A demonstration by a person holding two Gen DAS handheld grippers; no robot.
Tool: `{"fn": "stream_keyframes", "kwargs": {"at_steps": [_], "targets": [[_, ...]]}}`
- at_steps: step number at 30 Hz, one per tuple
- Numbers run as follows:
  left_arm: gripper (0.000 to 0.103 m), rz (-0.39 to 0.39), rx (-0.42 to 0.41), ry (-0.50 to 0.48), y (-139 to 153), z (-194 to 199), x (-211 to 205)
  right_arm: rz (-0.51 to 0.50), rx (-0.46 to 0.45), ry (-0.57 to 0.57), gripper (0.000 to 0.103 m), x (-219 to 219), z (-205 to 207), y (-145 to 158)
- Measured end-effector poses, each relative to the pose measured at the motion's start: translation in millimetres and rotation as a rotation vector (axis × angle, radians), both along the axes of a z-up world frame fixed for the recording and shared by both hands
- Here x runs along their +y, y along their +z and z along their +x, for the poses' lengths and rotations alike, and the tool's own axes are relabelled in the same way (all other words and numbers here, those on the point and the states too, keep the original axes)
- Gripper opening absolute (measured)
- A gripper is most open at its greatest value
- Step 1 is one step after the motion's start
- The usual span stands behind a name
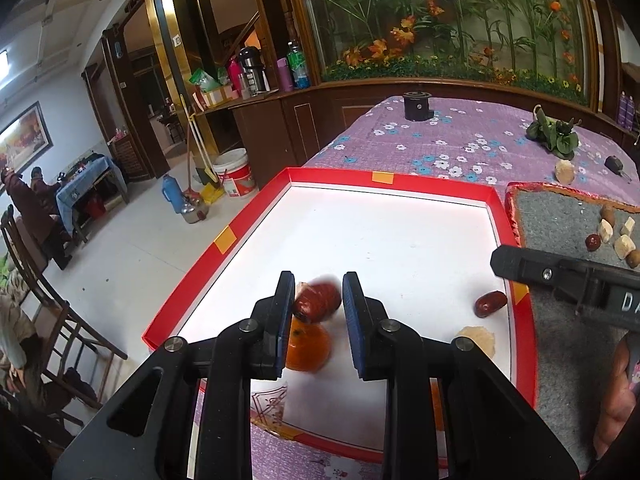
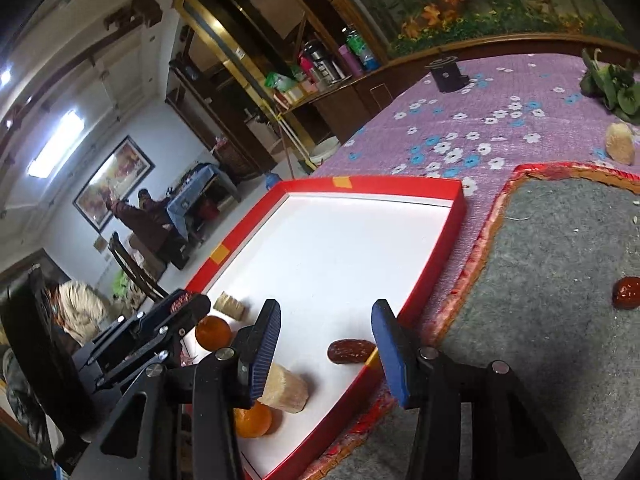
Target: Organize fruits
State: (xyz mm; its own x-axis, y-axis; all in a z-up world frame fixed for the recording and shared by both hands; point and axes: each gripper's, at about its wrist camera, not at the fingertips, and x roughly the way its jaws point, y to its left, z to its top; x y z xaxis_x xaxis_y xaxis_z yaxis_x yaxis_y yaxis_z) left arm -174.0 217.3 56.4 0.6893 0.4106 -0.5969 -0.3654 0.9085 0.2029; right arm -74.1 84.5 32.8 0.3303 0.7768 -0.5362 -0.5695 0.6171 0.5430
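Observation:
A red-rimmed tray (image 1: 332, 176) with a white floor lies on the purple flowered cloth. My left gripper (image 1: 318, 308) hovers over its near left corner, shut on a blurred red date (image 1: 320, 294). An orange (image 1: 308, 346) lies below it. My right gripper (image 2: 328, 344) stands open over the tray's near right corner. Another red date (image 2: 350, 351) lies on the floor between its fingers, close to the right pad. A pale cut piece (image 2: 284, 390) and a second orange (image 2: 254, 420) lie by the left finger. The left gripper (image 2: 182, 304) shows at the far left.
A grey felt mat (image 1: 560, 216) right of the tray holds several dates, pale chunks and brown round fruits. A pale piece (image 2: 620, 144), leafy greens (image 1: 554, 136), a black cylinder (image 1: 416, 106) and a key (image 1: 614, 164) sit on the cloth. The table edge drops off at left.

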Motion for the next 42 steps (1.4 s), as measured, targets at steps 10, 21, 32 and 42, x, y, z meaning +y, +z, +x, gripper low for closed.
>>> {"fn": "stream_keyframes", "kwargs": {"at_steps": [10,21,32,42], "targets": [[0.05,0.019,-0.019,-0.069,14.1,0.4,-29.4,0.033,0.03,-0.031,0.046,-26.0,-2.2,8.5],[0.05,0.004,0.034,-0.301,13.6,18.9,-107.2,-0.064,0.03,-0.185,0.046,-155.2,-3.9,10.5],[0.05,-0.051,0.096,-0.46,7.7,69.9,-161.2,-0.34,-0.022,-0.336,0.046,-220.7,10.3,2.9],[0.05,-0.05,0.13,-0.474,1.9,96.6,-163.6,-0.453,-0.071,-0.34,0.02,-201.8,30.3,-14.3]]}}
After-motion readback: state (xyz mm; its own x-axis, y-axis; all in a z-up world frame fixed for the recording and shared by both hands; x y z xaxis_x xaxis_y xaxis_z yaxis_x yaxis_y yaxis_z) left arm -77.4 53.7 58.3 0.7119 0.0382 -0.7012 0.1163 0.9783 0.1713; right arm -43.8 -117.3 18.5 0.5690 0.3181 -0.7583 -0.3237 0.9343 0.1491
